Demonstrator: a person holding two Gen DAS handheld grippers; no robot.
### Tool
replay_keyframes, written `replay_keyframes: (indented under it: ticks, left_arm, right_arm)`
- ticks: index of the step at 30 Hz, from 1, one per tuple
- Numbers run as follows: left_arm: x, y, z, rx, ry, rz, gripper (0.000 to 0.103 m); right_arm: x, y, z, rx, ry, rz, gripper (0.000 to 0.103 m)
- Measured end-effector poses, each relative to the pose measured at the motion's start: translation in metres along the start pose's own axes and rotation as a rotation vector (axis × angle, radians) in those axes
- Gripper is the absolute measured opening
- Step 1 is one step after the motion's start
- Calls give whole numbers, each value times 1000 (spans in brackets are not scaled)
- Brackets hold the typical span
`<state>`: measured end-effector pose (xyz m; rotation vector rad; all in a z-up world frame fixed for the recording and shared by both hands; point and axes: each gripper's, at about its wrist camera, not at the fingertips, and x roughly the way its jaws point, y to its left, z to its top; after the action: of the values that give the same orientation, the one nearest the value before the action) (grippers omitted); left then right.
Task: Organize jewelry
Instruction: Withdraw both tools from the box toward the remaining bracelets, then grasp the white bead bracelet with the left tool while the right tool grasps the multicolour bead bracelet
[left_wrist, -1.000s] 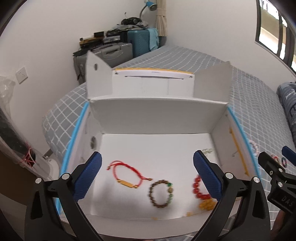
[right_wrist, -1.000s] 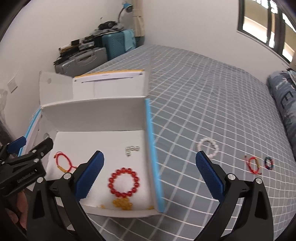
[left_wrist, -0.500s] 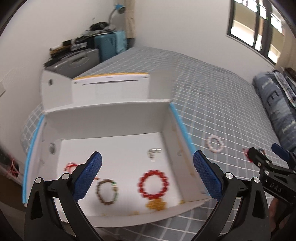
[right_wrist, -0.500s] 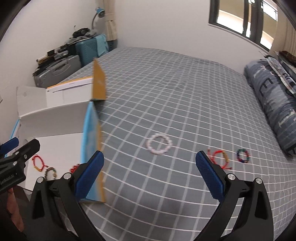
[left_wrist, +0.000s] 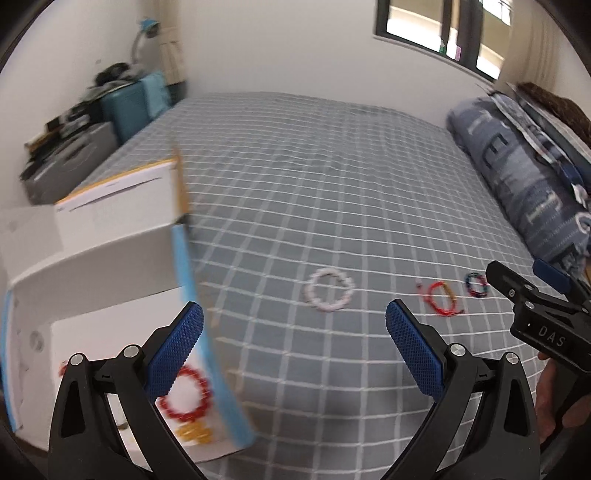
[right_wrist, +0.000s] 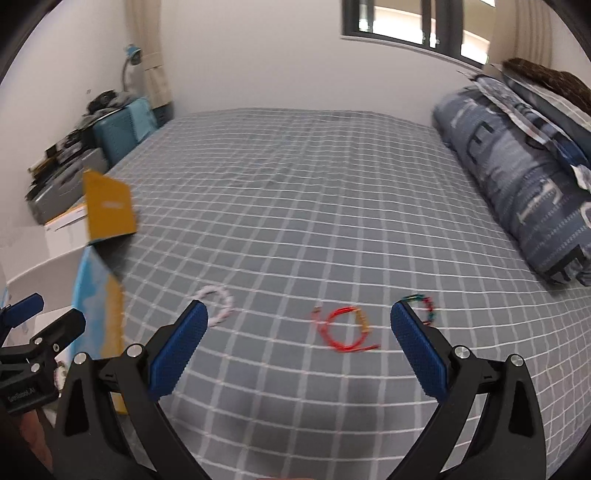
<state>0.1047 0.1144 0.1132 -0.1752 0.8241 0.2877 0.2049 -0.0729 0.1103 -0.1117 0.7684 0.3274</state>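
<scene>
Bracelets on a grey checked bed, both grippers spread wide and empty.

Ahead of the left gripper (left_wrist: 293, 325) lies the white bead bracelet (left_wrist: 328, 290); the open box (left_wrist: 110, 258) with a red bead bracelet (left_wrist: 186, 397) sits at its left finger. The red cord bracelet (right_wrist: 343, 328) lies between the right gripper's (right_wrist: 299, 328) fingers, with the multicoloured bracelet (right_wrist: 423, 306) just past its right fingertip.

Matt cardboard box (left_wrist: 110, 254), woven checked bedsheet (right_wrist: 295, 206), knurled blue rubber fingers (right_wrist: 177, 350).
</scene>
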Motion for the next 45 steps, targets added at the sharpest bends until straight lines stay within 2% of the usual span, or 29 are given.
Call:
replay_keyframes:
  ticks: [5, 7, 10, 13, 16, 21, 30, 35, 38, 41, 42, 44, 45]
  left_arm:
    - [44, -37, 12, 42, 45, -5, 97]
    - [63, -47, 17, 53, 68, 10, 97]
    - [92, -57, 20, 46, 103, -6, 97]
    - [114, -64, 21, 56, 112, -20, 97]
    - [137, -64, 20, 53, 130, 11, 97]
    - [177, -61, 15, 40, 166, 39, 97]
    - [225, -52, 2, 23, 229, 71, 97]
    - [234, -50, 0, 28, 225, 77, 97]
    - [236, -48, -1, 16, 222, 74, 97]
    - [237, -46, 0, 7, 220, 71, 95]
    - [237, -46, 0, 8, 218, 77, 91]
    - [236, -47, 0, 34, 218, 88, 71]
    - [234, -50, 0, 41, 219, 80, 65]
  right_arm:
    - [27, -40, 4, 26, 33, -33, 95]
    - [43, -53, 4, 29, 50, -57, 95]
    - [70, -69, 1, 49, 61, -94, 95]
    - [98, -86, -4, 79, 81, -95, 95]
    - [128, -104, -13, 125, 108, -77, 95]
    - [169, -127, -19, 109, 164, -99, 95]
    - [202, -141, -36, 120, 237, -82, 95]
    - [207, -142, -41, 116, 258, -88, 90]
    - [207, -142, -41, 114, 258, -100, 85]
    - [207, -143, -40, 113, 258, -110, 74]
    - [206, -143, -41, 112, 257, -116, 68]
    - [204, -143, -40, 113, 252, -129, 54]
    - [204, -143, -41, 117, 250, -129, 46]
